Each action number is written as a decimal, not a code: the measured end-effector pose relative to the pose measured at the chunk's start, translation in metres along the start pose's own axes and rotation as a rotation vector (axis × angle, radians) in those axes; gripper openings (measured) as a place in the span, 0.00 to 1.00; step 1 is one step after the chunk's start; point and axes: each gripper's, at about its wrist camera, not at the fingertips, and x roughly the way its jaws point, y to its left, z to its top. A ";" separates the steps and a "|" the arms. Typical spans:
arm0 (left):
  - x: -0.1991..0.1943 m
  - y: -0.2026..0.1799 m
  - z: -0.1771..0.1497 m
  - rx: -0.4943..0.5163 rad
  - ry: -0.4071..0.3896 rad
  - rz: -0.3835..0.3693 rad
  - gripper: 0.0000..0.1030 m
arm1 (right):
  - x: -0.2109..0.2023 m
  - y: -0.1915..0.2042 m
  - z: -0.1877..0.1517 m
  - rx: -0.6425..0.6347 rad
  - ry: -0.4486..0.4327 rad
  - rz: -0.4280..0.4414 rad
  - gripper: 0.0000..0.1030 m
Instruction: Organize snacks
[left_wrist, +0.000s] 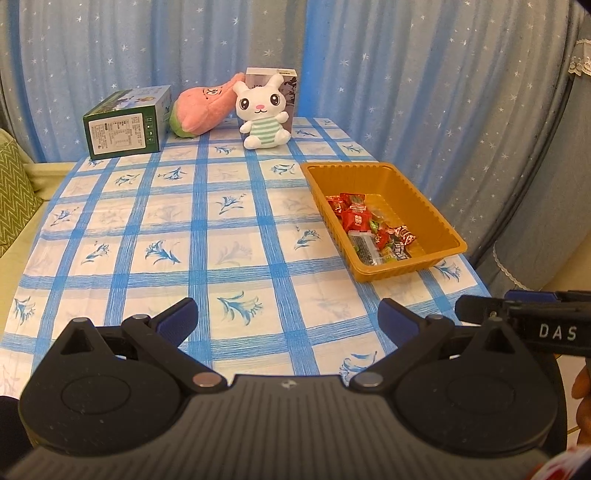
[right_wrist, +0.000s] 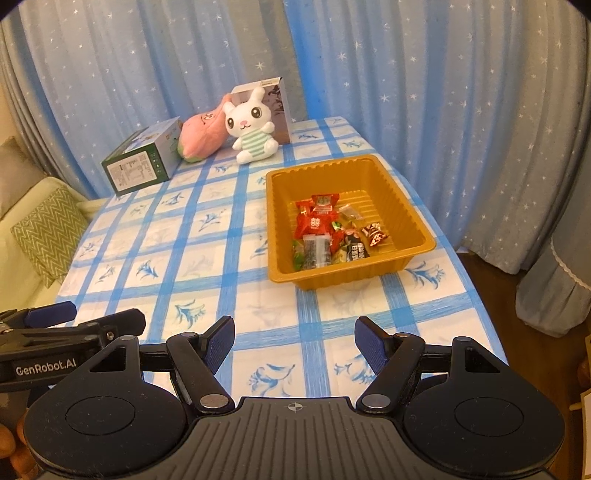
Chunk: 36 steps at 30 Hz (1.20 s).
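Note:
An orange-brown plastic tray (left_wrist: 436, 210) (right_wrist: 400, 199) stands on the right side of the table. Inside it lie several wrapped snacks (left_wrist: 369, 229) (right_wrist: 328, 232), red, green and dark packets heaped at its near end. My left gripper (left_wrist: 288, 319) hovers over the table's near edge, open, with nothing between its blue pads. My right gripper (right_wrist: 294, 341) is also open and empty, short of the tray's near wall. Each gripper shows at the side of the other's view: the right one (left_wrist: 517, 317) and the left one (right_wrist: 74, 321).
At the far end stand a green box (left_wrist: 127, 123) (right_wrist: 144, 162), a pink plush (left_wrist: 201, 110) (right_wrist: 201, 142), a white rabbit plush (left_wrist: 262, 114) (right_wrist: 251, 127) and a box (left_wrist: 284, 86) behind it. Blue starred curtains surround the blue-checked tablecloth (left_wrist: 207, 229) (right_wrist: 184, 266). A sofa cushion (right_wrist: 48, 229) lies left.

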 end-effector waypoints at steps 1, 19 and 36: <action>0.000 0.000 0.000 0.000 0.000 0.002 1.00 | 0.000 0.000 0.000 0.001 0.002 0.000 0.70; 0.000 -0.001 0.001 0.003 0.002 -0.001 1.00 | 0.001 0.000 0.000 0.002 0.000 0.001 0.70; 0.002 -0.003 0.001 0.003 0.005 -0.004 1.00 | 0.001 0.002 0.002 0.007 -0.001 0.002 0.70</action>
